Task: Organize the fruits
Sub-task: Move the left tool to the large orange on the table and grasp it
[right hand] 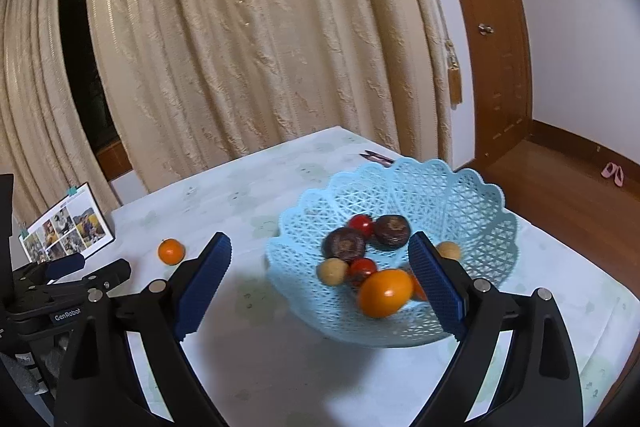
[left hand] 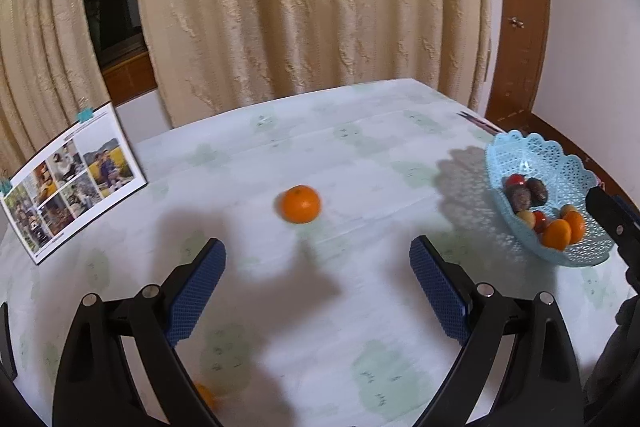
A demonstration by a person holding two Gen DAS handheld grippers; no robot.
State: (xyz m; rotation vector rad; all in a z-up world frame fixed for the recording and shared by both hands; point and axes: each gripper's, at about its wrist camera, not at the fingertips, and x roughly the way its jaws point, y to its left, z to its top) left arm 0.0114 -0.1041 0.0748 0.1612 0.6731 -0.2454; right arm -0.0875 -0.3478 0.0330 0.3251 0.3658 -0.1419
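Note:
An orange tangerine lies alone on the table, a short way ahead of my open, empty left gripper; it also shows in the right wrist view. Another orange fruit peeks out under the left finger near the frame bottom. A light blue lattice basket holds tangerines, dark round fruits, small red fruits and pale round ones. My right gripper is open and empty, hovering at the basket's near rim. The basket also appears at right in the left wrist view.
A photo booklet stands at the table's left edge. Cream curtains hang behind the table. A wooden door and floor lie to the right. A small pink-purple item lies behind the basket. The left gripper's body shows at left.

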